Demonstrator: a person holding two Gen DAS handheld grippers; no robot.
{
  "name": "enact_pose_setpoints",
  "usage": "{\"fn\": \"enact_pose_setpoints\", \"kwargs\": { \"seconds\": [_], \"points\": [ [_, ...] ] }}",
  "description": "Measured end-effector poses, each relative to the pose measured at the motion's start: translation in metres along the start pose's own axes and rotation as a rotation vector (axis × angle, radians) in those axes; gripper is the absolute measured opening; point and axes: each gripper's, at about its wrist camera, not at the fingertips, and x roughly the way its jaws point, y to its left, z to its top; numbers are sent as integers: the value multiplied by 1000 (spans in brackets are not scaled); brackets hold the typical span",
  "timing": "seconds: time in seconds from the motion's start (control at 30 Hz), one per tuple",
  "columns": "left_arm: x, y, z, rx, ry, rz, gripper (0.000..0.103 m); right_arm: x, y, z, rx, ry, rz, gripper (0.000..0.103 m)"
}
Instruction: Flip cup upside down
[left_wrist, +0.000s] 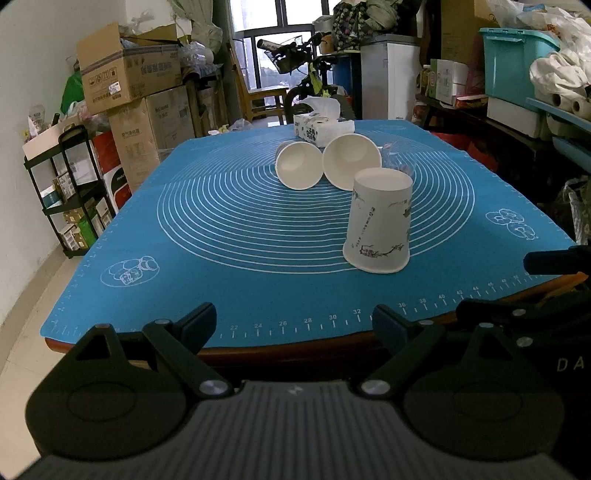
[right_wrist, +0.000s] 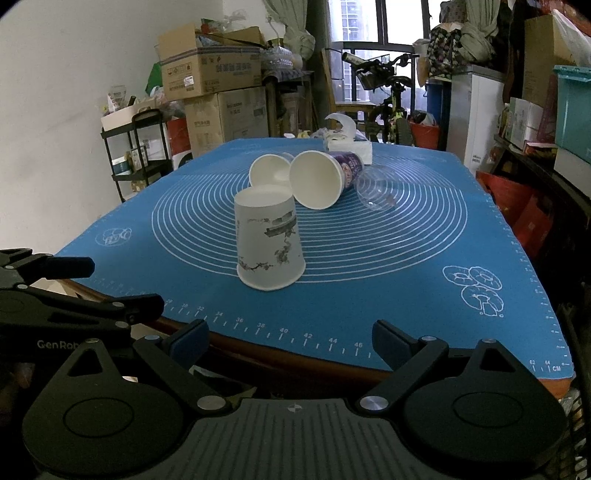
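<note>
Currently, cup (left_wrist: 378, 223) stands inverted on mat (left_wrist: 155, 206); left gripper (left_wrist: 293, 325) and right gripper (right_wrist: 290, 339) (both empty) gape, cup at 12 o'clock.

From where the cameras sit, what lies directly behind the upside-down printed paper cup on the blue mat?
Behind the printed cup lie two white paper cups on their sides, openings facing the cameras, and a clear plastic cup. Farther back is a tissue box, partly hidden.

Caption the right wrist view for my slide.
Open right claw at the blue mat's edge, facing an upside-down printed paper cup.
</note>
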Motion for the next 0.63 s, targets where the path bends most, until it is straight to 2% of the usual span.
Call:
{"fn": "enact_pose_setpoints", "kwargs": {
  "seconds": [0.43,0.63],
  "points": [
    [2,1,0,-6,5,7,92,1,0,0,5,4,1,95],
    [4,0,0,-7,15,-16,92,3,1,-2,15,7,2,95]
  ]
}}
